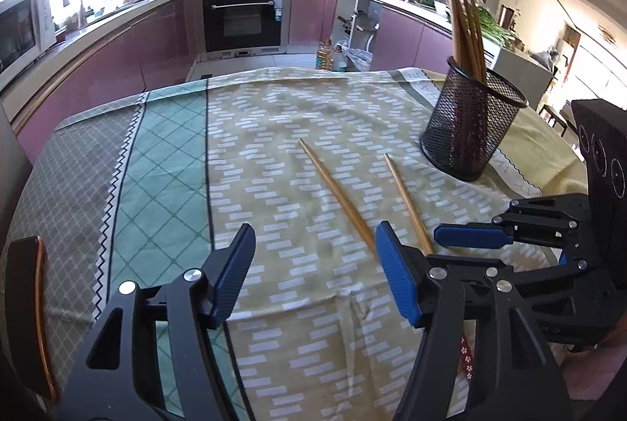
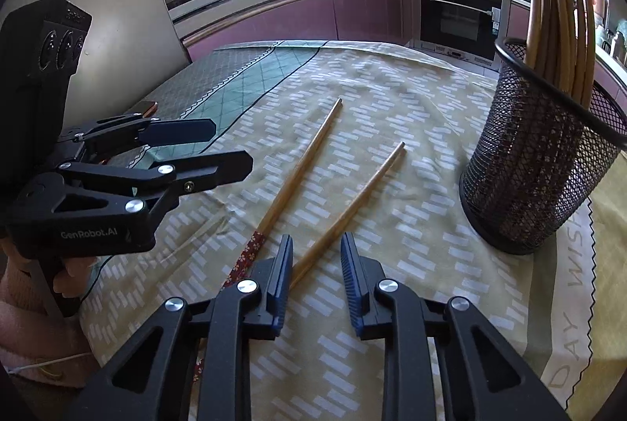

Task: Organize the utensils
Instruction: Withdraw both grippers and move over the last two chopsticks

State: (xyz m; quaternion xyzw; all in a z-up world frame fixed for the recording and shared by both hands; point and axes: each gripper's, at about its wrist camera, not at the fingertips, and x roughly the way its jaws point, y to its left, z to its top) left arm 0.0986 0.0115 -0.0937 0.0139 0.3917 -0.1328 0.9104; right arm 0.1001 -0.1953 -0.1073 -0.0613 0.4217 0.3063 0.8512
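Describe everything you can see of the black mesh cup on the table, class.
The mesh cup is a round holder of black wire mesh, with a solid rim and a solid base band. It stands upright on the tablecloth, at its far right side. Several brown wooden chopsticks stand in it, leaning and rising well above the rim. Neither gripper touches it; two loose chopsticks lie apart from it on the cloth.

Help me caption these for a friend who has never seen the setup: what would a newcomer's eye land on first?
Probably the black mesh holder standing on the right of the patterned tablecloth, with a bundle of wooden chopsticks fanning up out of it. Next, the two loose chopsticks lying on the cloth left of the holder, just ahead of the right tongs. The left tongs are open and empty.
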